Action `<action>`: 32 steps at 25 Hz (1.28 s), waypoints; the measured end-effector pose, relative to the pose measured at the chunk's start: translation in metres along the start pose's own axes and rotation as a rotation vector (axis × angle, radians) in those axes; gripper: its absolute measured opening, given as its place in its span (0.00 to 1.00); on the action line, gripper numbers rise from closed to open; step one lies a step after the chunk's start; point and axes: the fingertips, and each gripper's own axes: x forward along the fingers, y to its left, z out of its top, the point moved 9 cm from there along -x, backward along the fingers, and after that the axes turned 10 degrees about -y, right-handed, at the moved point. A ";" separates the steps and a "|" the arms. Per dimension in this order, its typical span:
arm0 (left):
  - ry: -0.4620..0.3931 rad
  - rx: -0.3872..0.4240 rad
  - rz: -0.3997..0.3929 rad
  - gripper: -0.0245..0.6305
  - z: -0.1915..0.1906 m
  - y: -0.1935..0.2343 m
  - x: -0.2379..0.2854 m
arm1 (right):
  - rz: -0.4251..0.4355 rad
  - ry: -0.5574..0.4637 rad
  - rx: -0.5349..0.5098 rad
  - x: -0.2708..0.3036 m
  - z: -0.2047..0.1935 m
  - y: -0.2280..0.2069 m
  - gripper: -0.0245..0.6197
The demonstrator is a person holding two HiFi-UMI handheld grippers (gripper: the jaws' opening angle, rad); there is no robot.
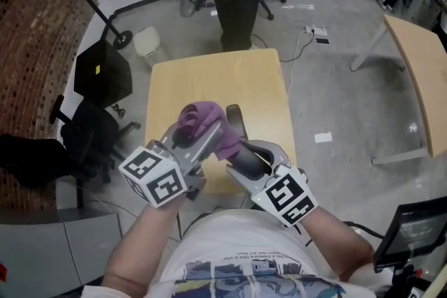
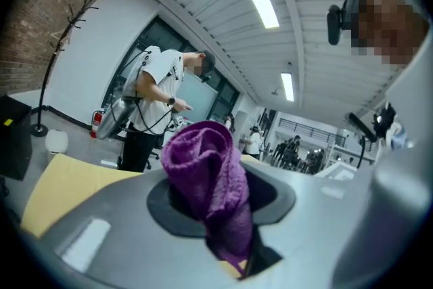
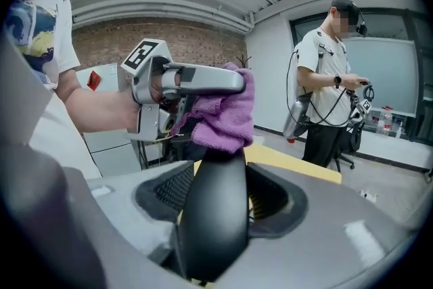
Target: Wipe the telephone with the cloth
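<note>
A person, seen from above, holds two grippers close together over a wooden table (image 1: 209,80). The left gripper (image 2: 226,213) is clamped on a purple cloth (image 2: 210,172), which bunches out of the jaws in a thick fold. The right gripper (image 3: 215,210) is closed on a black phone (image 3: 213,179) — a smooth, curved handset held by its near end, with a jaw pad pressed to each side.

The phone's long axis runs along the right gripper's jaws, away from the person and tilted upward, so its far end stands free beyond them. The cloth lies at just that far end. In the right gripper view the purple bundle sits on top of the phone's tip and touches it, while the left gripper reaches in from the left, crosswise to the phone. In the head view the two grippers form a narrow V, their tips meeting above the near half of the table, with the phone and cloth lifted off it.

How firmly the cloth presses cannot be told. Judging from this, the left gripper does the wiping and the right only steadies. A stroke would most likely run from the tip down the phone's length toward the right jaws — the part inside those jaws stays covered.
</note>
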 end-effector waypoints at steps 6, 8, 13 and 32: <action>-0.047 0.019 0.089 0.26 0.015 0.020 -0.015 | -0.022 -0.004 0.018 -0.011 -0.005 -0.005 0.42; -0.063 0.011 0.100 0.26 0.021 0.021 -0.018 | -0.030 -0.004 0.023 -0.014 -0.006 -0.007 0.42; -0.087 -0.035 0.046 0.26 0.028 -0.003 -0.019 | -0.041 0.000 0.034 -0.017 -0.008 -0.011 0.42; -0.077 -0.059 0.083 0.26 -0.011 -0.028 -0.034 | 0.017 -0.020 -0.001 -0.014 0.005 0.010 0.42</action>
